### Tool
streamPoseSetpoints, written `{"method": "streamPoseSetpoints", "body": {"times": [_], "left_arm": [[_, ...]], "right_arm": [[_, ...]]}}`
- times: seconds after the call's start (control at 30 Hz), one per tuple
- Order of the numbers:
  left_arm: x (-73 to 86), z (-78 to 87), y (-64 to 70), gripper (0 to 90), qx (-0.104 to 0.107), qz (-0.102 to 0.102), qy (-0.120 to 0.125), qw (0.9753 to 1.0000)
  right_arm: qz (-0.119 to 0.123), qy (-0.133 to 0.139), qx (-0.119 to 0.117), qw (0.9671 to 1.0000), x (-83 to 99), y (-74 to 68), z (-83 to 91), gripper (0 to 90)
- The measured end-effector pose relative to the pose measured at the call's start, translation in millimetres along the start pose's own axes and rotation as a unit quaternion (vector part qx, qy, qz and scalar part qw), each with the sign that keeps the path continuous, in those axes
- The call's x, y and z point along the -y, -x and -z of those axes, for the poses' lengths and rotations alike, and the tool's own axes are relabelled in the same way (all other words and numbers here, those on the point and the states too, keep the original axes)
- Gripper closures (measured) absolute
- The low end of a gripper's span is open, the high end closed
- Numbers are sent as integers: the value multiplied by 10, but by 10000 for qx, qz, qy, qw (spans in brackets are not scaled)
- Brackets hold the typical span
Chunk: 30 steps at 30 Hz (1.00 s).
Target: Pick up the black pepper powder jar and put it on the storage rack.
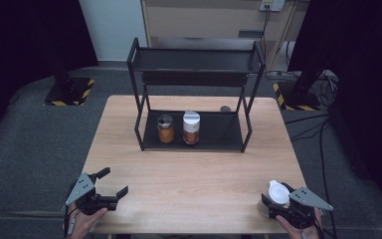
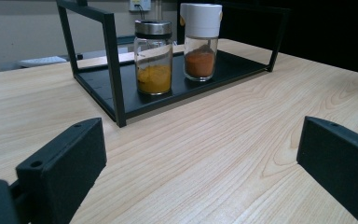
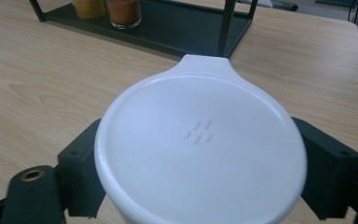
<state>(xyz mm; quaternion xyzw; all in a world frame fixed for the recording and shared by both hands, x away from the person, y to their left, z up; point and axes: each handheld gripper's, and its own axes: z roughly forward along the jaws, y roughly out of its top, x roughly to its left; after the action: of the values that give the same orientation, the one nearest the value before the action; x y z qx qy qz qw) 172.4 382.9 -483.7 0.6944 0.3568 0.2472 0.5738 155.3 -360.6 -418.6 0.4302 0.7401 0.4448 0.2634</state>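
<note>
White-lidded jar (image 3: 200, 149), clamped between right claw (image 1: 278, 201) jaws, left claw (image 1: 113, 185) spread wide, holding nothing

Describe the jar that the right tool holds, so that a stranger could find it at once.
Start at the wooden table and go to its near right corner, far from the black rack. There the right tool grips a white-lidded jar between its jaws. Unlike the two spice jars on the rack's lower shelf, it stands off the rack, and its flat round lid has a small tab.
</note>
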Motion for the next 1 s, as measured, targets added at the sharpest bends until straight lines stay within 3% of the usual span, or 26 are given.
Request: {"method": "streamPoseSetpoints", "body": {"times": [0.17,0.67,1.0], "left_arm": [[19,19,-16,3,-7,64,67,10000],[31,23,-24,4,1,73,102,9999],[33,27,-29,5,7,70,113,9999]], "right_arm": [[48,40,-70,10000,7,6,17,300],[46,7,21,10000,-22,-32,27,305],[99,17,-81,9999,-158,-32,-24,305]]}}
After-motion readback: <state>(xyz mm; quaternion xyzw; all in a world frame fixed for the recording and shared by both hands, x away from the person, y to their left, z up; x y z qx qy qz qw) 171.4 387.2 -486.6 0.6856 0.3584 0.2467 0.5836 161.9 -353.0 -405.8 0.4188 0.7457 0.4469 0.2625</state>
